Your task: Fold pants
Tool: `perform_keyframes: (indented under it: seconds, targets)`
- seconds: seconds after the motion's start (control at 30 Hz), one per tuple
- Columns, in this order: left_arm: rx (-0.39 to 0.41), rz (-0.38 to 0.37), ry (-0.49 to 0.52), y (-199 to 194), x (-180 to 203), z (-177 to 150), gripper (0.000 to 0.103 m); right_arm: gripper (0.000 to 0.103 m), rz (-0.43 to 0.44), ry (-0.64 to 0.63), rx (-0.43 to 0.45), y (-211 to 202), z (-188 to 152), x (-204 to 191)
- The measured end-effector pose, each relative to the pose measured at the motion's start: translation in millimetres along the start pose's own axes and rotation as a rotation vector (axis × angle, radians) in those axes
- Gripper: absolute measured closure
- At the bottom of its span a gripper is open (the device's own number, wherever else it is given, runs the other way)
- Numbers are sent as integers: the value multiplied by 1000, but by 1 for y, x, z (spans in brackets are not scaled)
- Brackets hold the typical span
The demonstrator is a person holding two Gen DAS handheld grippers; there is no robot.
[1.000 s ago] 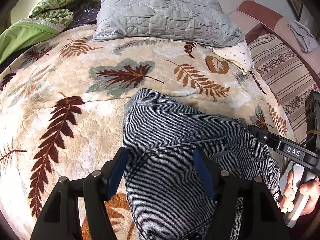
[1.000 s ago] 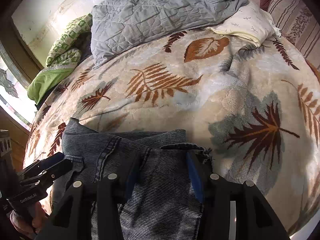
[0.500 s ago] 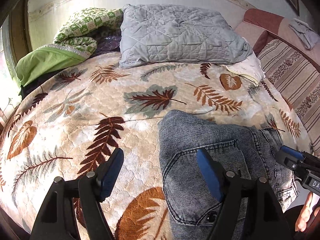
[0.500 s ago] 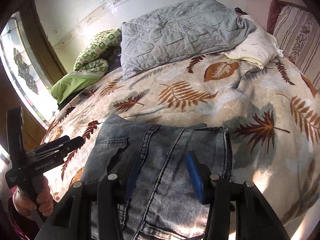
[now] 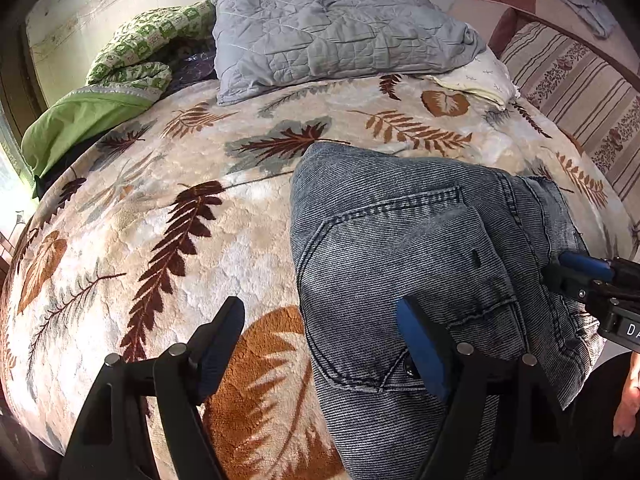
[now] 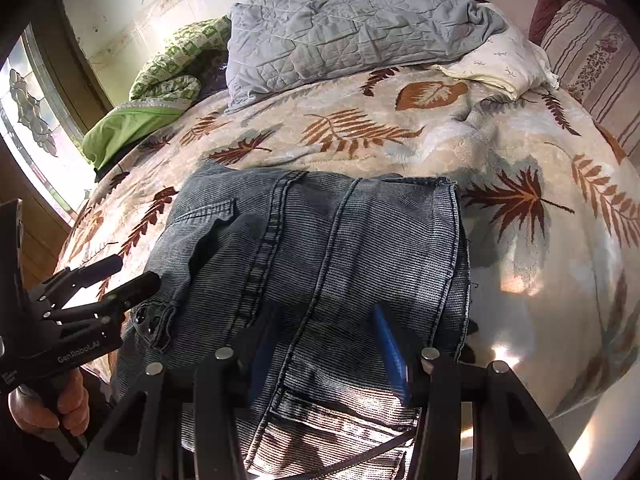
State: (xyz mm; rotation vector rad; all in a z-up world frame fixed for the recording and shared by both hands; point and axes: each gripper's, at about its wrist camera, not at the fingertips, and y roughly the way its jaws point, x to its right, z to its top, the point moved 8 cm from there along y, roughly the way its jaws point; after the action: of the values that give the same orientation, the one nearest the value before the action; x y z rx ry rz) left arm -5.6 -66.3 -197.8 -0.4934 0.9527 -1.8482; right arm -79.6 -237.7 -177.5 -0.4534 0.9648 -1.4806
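Left wrist view: the folded jeans (image 5: 400, 240) lie on the leaf blanket (image 5: 160, 220) of the bed. The left tool (image 5: 320, 344) tilts down over their edge, its jaws opening and gripping nothing. The right tool (image 6: 324, 344) tilts down above the jeans, half open, not pinching them.

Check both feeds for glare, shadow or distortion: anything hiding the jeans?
Right wrist view: hard sun patches blow out the jeans at the near edge, beside deep shadow. Left wrist view: even light, jeans sharp. Both: fisheye bulges the bed.
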Motion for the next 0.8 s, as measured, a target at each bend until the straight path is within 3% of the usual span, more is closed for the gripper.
perform_keyframes:
  seconds: [0.3, 0.47, 0.6, 0.8]
  targets:
    - [50, 143, 67, 6, 3, -5, 4, 51, -27, -27, -8, 5, -3, -2]
    - [67, 183, 72, 2, 3, -6, 4, 51, -15, -18, -9, 6, -3, -1]
    - [34, 145, 56, 2, 1, -7, 4, 51, -11, -16, -8, 6, -3, -1]
    - [-50, -18, -52, 4, -7, -18, 4, 51, -2, -9, -9, 6, -3, 0]
